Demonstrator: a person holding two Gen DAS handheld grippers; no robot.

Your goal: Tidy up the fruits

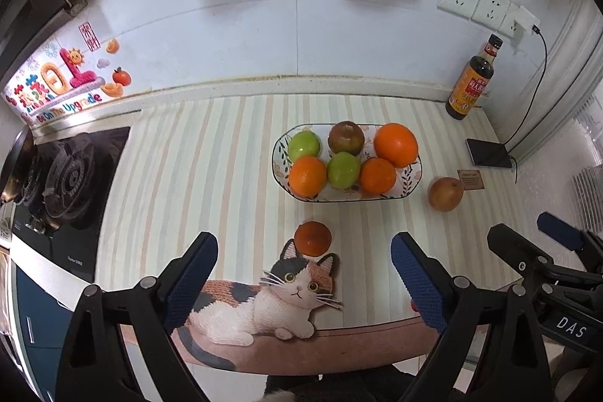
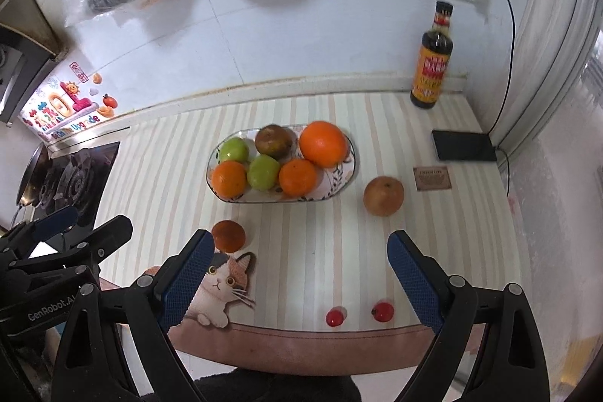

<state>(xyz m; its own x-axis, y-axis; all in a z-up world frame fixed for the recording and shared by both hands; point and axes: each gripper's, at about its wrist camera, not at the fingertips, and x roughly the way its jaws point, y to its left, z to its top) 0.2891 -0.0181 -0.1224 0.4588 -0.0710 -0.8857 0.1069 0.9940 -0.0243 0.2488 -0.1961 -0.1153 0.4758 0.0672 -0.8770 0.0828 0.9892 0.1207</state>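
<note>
Holding my left tool (image 1: 304, 283) and right tool (image 2: 300, 283) above the near edge of the striped surface (image 2: 158, 176), both released, jaws wide, nothing between them. Two small red fruits (image 2: 335, 316) lie nearest, by the surface's edge. Beyond, a dark orange (image 1: 312, 238) touches the cat picture (image 1: 271, 304); a russet-brown round fruit (image 2: 383, 195) sits alone to the right. Farther, the oval floral plate (image 1: 412, 176) holds three glossy oranges, two green fruits and one brownish one.

Six fruits in the plate (image 2: 341, 178); tangerine (image 2: 228, 236) before it, pear (image 2: 383, 195) to its right.
</note>
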